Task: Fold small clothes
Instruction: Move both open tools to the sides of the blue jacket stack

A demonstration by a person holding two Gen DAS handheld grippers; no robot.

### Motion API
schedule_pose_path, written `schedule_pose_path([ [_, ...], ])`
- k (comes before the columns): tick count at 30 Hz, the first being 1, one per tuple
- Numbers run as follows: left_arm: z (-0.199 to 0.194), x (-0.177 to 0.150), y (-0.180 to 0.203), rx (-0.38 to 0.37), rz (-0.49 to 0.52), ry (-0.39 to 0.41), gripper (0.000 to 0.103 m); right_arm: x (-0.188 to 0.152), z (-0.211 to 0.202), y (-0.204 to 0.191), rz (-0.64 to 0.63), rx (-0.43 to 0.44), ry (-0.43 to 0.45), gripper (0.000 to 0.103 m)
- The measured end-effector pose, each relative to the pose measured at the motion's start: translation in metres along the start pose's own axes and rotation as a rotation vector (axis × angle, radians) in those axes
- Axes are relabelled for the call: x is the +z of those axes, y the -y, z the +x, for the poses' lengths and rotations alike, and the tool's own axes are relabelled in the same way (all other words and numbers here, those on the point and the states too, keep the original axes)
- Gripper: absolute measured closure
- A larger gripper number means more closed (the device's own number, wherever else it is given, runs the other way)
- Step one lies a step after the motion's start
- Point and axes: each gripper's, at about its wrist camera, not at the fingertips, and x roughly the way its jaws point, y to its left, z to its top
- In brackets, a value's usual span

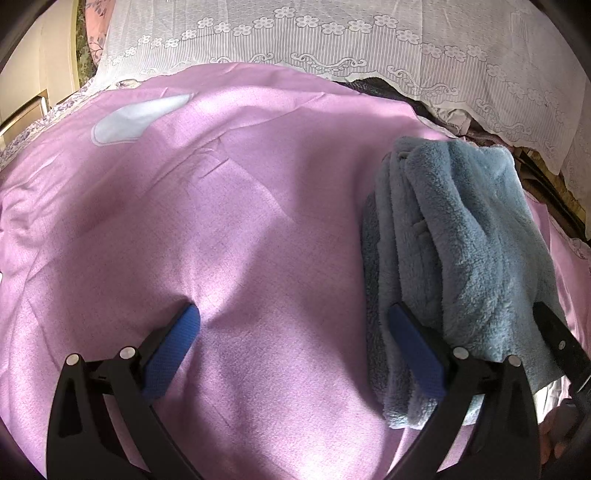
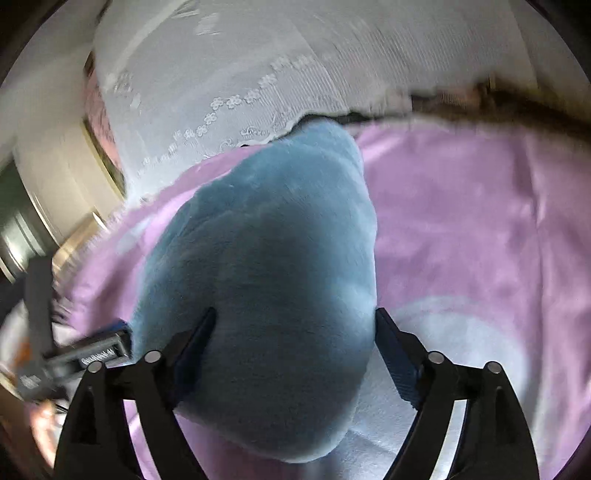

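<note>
Left wrist view: a folded blue fleece [image 1: 458, 258] lies on a pink sheet [image 1: 221, 221]
The fleece is plush and thick, stacked in soft rounded layers at the right of the smooth, faintly creased sheet; a pale teardrop patch [image 1: 136, 118] sits far left, and white flower-patterned lace [image 1: 369, 33] hangs beyond. The left gripper [image 1: 293, 321] stands wide open with nothing between its blue ribbed pads, its right finger just beside the fleece's near edge. In the blurred right wrist view, the right gripper [image 2: 295, 325] is spread wide around the fleece; whether its pads press it I cannot tell
</note>
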Motion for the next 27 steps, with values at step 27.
schedule_pose_path([
  [27,-0.019,0.002,-0.018,-0.338,-0.135,0.016,0.004,0.004,-0.058,-0.033,-0.149,-0.097,0.249,0.036],
])
